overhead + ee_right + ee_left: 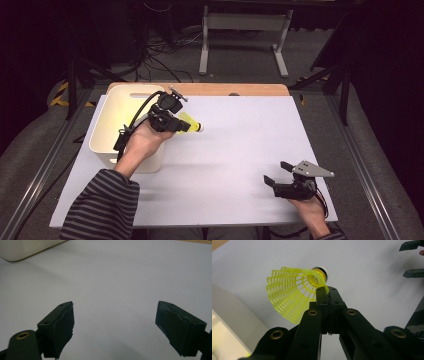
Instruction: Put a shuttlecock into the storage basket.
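Note:
A yellow plastic shuttlecock [189,122] with a white cork tip hangs just above the white table, beside the bin's right wall. My left gripper [175,125] is shut on the edge of its mesh skirt. In the left gripper view the shuttlecock [292,293] fans out to the left of the pinched jaws, and the left gripper [327,291] holds the skirt near the cork. My right gripper [276,173] rests low at the table's front right, open, with nothing between its fingers. The right gripper [115,322] faces bare white tabletop.
A cream plastic bin [116,150] stands at the table's left, its corner [27,250] visible at far left. The white table top [240,140] lies on a wooden board [225,89]. A metal stand [245,30] is on the floor behind.

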